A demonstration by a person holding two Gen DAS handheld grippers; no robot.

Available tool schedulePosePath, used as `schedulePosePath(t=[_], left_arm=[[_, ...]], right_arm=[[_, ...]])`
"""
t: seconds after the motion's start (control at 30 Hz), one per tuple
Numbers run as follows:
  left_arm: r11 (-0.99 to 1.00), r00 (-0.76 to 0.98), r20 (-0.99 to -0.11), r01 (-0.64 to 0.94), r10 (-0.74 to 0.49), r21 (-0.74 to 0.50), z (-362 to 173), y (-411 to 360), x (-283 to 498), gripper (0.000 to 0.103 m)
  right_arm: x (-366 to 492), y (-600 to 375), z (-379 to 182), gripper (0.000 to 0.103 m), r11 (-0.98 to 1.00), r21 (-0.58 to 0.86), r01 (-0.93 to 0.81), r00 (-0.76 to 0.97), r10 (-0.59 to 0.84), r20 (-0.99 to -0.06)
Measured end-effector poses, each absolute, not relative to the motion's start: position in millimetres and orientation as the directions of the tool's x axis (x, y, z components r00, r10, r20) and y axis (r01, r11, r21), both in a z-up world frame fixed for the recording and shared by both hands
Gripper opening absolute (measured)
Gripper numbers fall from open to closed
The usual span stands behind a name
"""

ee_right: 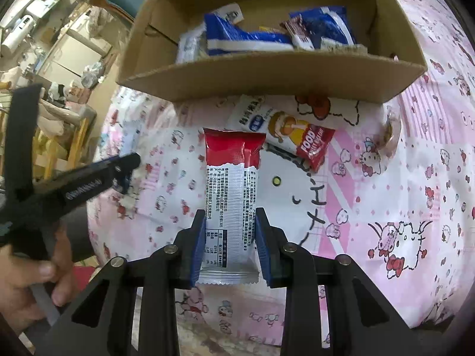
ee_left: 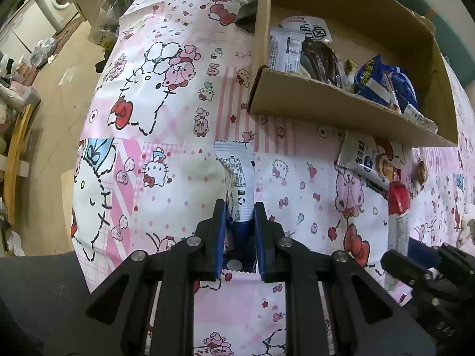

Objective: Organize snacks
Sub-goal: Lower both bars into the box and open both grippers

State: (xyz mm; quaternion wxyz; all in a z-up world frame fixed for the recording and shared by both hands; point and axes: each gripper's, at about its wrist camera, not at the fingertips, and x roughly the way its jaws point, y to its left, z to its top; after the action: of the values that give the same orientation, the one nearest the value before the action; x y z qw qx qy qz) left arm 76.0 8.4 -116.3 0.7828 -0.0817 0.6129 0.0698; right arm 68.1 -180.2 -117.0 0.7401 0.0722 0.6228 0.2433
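- Left wrist view: the left tool (ee_left: 239, 207) is clenched on a white-and-blue snack packet (ee_left: 237, 178), gripping its near end while the far end sticks out toward the cardboard box (ee_left: 341, 109) at the desk's (ee_left: 178, 154) far edge. With only that end pinched, the packet could sag or catch the box's front wall when carried in.
- Right wrist view: the right tool (ee_right: 231, 216) grasps a red-and-white snack bar (ee_right: 231, 184) across its lower half. A loose red-ended packet (ee_right: 285, 130) lies just ahead, touching the box front; the bar's tip could nudge it aside.
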Motion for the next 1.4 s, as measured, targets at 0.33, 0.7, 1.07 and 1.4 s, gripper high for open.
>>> schedulePosePath(t=[0.33, 0.7, 1.07, 1.4], left_arm=[[0.984, 0.352, -0.935, -0.178, 0.039, -0.026, -60, 10, 57, 0.015], [0.975, 0.505, -0.862, -0.208, 0.036, -0.081, 12, 10, 86, 0.015], [0.989, 0.567, -0.824, -0.116, -0.009, -0.091, 38, -20, 143, 0.015], [0.994, 0.531, -0.845, -0.035, -0.069, -0.103, 1, -28, 179, 0.015]], right_arm=[[70, -200, -61, 0.033, 0.792, 0.547, -0.272, 0.219, 0.604, -0.766], [101, -224, -11, 0.033, 0.731, 0.648, -0.213, 0.400, 0.670, -0.625], [170, -269, 6, 0.033, 0.757, 0.635, -0.157, 0.478, 0.621, -0.621], [199, -261, -46, 0.033, 0.804, 0.586, -0.101, 0.428, 0.566, -0.704]])
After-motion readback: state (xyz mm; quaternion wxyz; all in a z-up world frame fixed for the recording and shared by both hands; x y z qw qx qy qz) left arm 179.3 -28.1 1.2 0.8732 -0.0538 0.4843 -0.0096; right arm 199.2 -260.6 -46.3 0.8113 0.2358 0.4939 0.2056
